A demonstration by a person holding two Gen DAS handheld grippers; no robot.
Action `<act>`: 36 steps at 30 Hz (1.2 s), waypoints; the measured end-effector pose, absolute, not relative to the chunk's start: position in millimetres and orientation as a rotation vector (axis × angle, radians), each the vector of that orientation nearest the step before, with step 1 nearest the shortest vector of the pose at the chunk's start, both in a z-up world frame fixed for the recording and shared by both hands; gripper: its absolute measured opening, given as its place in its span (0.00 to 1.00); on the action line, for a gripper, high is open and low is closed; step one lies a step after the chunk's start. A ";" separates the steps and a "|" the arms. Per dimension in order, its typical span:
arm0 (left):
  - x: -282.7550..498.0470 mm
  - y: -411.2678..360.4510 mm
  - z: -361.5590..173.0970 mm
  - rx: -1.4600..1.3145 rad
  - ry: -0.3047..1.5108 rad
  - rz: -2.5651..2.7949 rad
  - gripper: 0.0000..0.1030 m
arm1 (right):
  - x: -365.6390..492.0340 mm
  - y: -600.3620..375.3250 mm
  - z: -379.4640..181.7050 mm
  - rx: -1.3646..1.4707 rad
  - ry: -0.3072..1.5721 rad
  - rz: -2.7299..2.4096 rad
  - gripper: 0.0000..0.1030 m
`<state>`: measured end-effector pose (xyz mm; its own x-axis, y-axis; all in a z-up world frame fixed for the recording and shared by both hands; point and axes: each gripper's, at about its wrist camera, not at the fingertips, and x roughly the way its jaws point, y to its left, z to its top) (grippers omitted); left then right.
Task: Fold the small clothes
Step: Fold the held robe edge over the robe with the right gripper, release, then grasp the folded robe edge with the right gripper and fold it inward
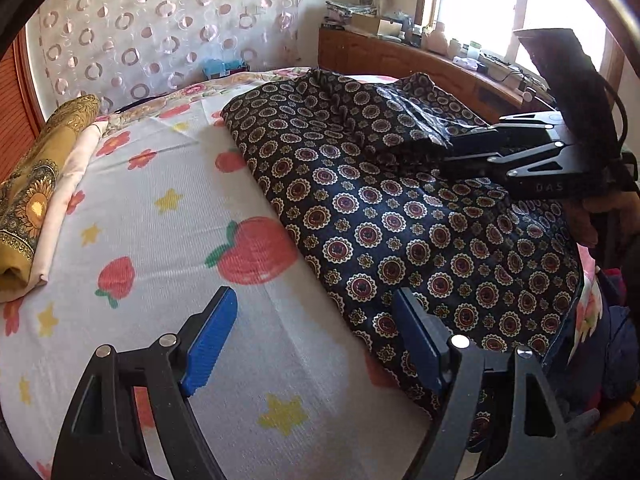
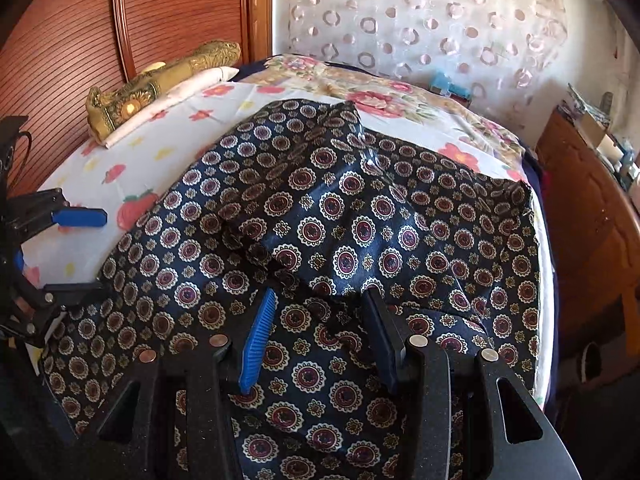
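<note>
A dark navy garment with round medallion print (image 1: 400, 208) lies spread on the bed, with a folded-over flap near its far end. My left gripper (image 1: 316, 340) is open, its blue pads straddling the garment's near left edge, holding nothing. My right gripper (image 2: 320, 332) is open just above the garment (image 2: 360, 220), near the edge of the folded flap. The right gripper also shows in the left wrist view (image 1: 472, 148), resting by the flap. The left gripper shows at the left edge of the right wrist view (image 2: 76, 252).
The bed sheet (image 1: 168, 216) is white with strawberries and stars. A folded mustard and pink cloth pile (image 1: 36, 200) lies at the bed's left edge. A wooden headboard shelf (image 1: 440, 60) holds clutter. A lace curtain (image 2: 420, 20) hangs behind.
</note>
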<state>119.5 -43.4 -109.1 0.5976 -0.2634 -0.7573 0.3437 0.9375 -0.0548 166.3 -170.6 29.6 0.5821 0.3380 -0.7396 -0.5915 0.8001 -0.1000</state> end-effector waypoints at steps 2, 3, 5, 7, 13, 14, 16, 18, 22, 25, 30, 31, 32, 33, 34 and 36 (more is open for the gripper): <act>119.3 -44.0 -109.7 0.106 0.856 -0.351 0.78 | 170.3 -171.3 31.0 -0.369 0.780 0.560 0.46; 118.3 -44.8 -109.9 0.109 0.855 -0.350 0.79 | 169.0 -171.1 30.7 -0.378 0.784 0.562 0.46; 118.1 -44.5 -109.6 0.107 0.853 -0.349 0.79 | 170.0 -167.0 28.5 -0.403 0.790 0.564 0.46; 119.2 -43.7 -109.0 0.104 0.853 -0.349 0.79 | 171.5 -165.1 28.7 -0.428 0.785 0.544 0.46; 119.6 -42.3 -108.8 0.100 0.851 -0.351 0.79 | 179.1 -147.6 22.6 -0.501 0.748 0.534 0.21; 119.4 -42.2 -108.7 0.100 0.850 -0.351 0.79 | 179.4 -146.1 22.4 -0.519 0.738 0.525 0.07; 119.4 -42.2 -108.7 0.097 0.849 -0.352 0.79 | 182.3 -140.2 18.9 -0.536 0.718 0.498 0.06; 119.2 -41.6 -108.5 0.092 0.848 -0.354 0.79 | 186.4 -145.0 27.0 -0.506 0.688 0.483 0.05; 117.5 -40.6 -108.4 0.090 0.845 -0.353 0.79 | 208.9 -165.8 51.6 -0.419 0.642 0.398 0.05; 116.6 -41.4 -108.4 0.093 0.844 -0.355 0.79 | 245.7 -189.6 61.8 -0.314 0.676 0.293 0.06; 115.0 -34.7 -105.7 0.054 0.832 -0.361 0.79 | 282.9 -216.2 64.2 -0.207 0.707 0.194 0.15; 113.3 -33.3 -104.9 0.048 0.823 -0.358 0.79 | 284.2 -216.9 62.8 -0.205 0.711 0.187 0.16; 112.3 -32.3 -103.6 0.044 0.813 -0.354 0.79 | 284.2 -218.0 61.8 -0.203 0.713 0.185 0.18; 111.0 -31.7 -102.3 0.042 0.804 -0.353 0.79 | 282.2 -218.6 60.5 -0.205 0.712 0.187 0.18; 109.7 -31.4 -101.3 0.041 0.797 -0.352 0.79 | 279.4 -218.4 59.2 -0.209 0.710 0.197 0.18; 106.4 -32.2 -97.9 0.044 0.778 -0.346 0.79 | 272.5 -215.7 57.9 -0.221 0.706 0.212 0.20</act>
<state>106.4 -32.2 -97.9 0.6588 -0.2894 -0.6944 0.3213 0.9429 -0.0881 272.5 -215.7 57.9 0.7414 0.1177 -0.6607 -0.2664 0.9552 -0.1288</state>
